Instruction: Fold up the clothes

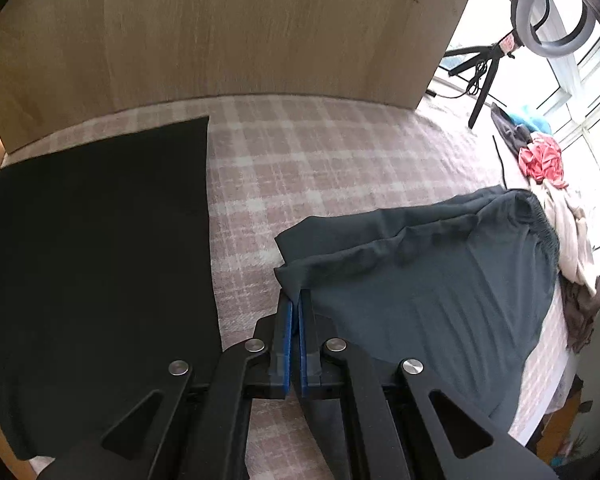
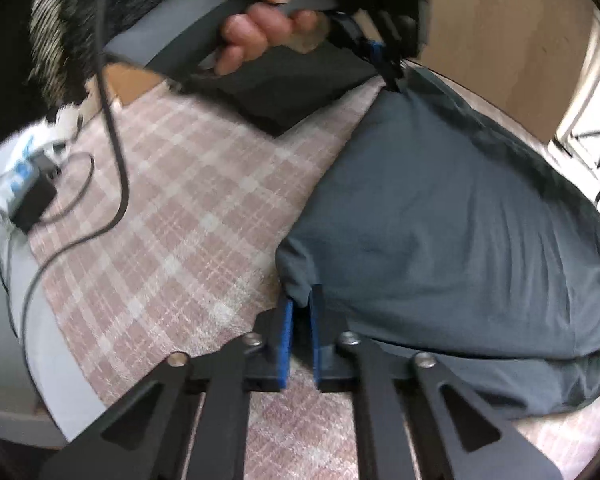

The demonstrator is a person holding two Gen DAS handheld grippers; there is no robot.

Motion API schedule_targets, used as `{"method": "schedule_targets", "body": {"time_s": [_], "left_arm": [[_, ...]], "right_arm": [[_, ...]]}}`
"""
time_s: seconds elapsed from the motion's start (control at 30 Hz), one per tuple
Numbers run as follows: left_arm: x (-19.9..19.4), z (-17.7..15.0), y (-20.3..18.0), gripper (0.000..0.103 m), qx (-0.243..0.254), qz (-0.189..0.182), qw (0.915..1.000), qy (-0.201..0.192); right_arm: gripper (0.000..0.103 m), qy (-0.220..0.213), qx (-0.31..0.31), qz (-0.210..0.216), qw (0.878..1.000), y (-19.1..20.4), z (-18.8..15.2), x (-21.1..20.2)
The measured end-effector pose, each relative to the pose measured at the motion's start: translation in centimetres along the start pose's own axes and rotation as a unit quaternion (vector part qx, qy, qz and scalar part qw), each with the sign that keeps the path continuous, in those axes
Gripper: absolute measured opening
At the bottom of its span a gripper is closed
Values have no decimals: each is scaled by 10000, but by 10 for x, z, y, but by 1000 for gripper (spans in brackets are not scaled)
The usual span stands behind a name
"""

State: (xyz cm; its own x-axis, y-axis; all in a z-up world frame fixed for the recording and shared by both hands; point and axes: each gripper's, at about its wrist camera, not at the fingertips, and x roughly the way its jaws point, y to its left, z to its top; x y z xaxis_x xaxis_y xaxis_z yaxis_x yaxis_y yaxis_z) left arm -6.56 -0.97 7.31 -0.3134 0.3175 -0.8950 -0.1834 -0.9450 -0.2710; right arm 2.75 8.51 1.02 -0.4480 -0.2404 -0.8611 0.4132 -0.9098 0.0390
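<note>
Your left hand-held gripper [image 1: 295, 300] has its blue pads pinched together on a corner of the slate-grey garment [image 1: 440, 280], which spreads ahead and to its right across the pink plaid blanket [image 1: 300, 168]. Over on the other side, your right hand-held gripper [image 2: 300, 304] is clamped on another corner of that same garment, cloth billowing up ahead and to its right. Left of the left one lies a flat black garment [image 1: 100, 260]. Farther off to its right sits a pile of clothes [image 1: 548, 184], wooden panel [image 1: 240, 28] behind everything.
</note>
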Motion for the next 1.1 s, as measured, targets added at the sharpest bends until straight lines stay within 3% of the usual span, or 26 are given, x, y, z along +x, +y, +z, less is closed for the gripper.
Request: {"method": "schedule_targets", "body": {"time_s": [0.1,0.2,0.3,0.43,0.57,0.73,0.93,1.1], "left_arm": [[-15,7,-11,2,-7,16,9999,-120],[-32,18,-31,2,-12,-73,9997,-253],[-46,34,-59,2,102,-112,9992,-376],[-51,60,-115,2,323,-81,9982,-501],[-38,87,-187,2,544,-86,9971,-517],[13,114,-298,2,1096,-67,9933,-350],[106,124,-399,2,1326,-70,9910,157],[164,123,-433,5,1305,133,9890,688]], "right_arm": [[5,-121,517,436,9976,-23,1,-13],[4,-269,1093,1074,9878,-53,2,-32],[4,-485,1580,1677,9719,-72,7,-61],[4,-866,2341,2429,9374,-134,2,-101],[4,-1267,2905,2617,9116,-211,-34,-135],[4,-1706,3590,2743,8756,-309,-84,-174],[4,-1528,4419,2494,8480,-395,-156,-170],[4,-1134,4650,2270,8482,-430,-189,-157]]}}
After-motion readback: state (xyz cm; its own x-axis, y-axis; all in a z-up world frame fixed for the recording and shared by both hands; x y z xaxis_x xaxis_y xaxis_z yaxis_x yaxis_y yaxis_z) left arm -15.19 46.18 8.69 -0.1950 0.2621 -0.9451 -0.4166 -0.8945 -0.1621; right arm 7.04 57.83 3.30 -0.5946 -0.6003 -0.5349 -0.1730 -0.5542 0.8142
